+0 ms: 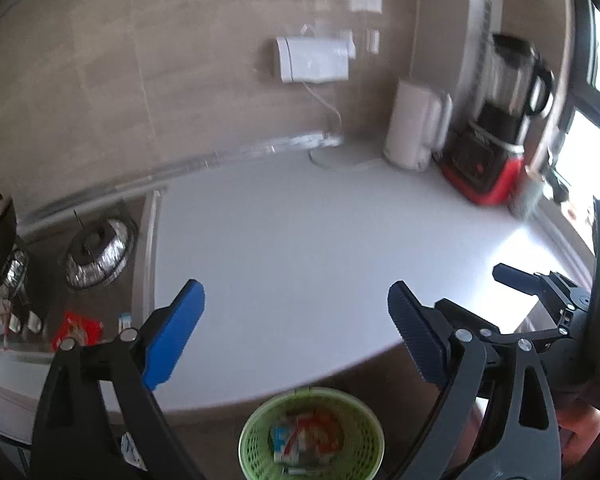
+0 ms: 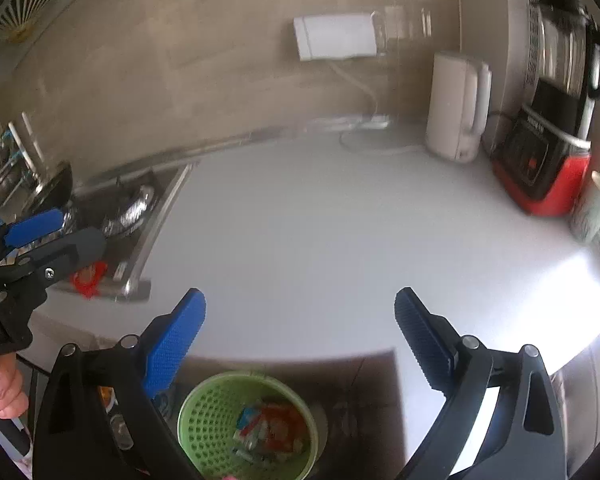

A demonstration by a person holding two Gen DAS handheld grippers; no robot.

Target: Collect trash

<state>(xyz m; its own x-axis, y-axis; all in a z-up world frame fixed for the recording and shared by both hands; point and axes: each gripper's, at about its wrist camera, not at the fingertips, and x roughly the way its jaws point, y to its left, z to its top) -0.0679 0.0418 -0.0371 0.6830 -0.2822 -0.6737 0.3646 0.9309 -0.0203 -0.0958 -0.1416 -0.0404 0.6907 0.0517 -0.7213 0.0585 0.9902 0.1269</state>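
Note:
A green mesh basket stands on the floor below the counter's front edge, with several colourful wrappers inside. My left gripper hangs open above the counter edge and the basket, with nothing between its blue pads. Beside it, my right gripper is open too and holds nothing. A red wrapper lies on the stove top at the left, with a small blue-and-white packet next to it. The left gripper also shows in the right wrist view, at the left.
The white counter carries a white kettle and a red-and-black blender at the back right. A stove with foil-lined burners is at the left. A dish rack stands beyond it. A hand grips the left tool.

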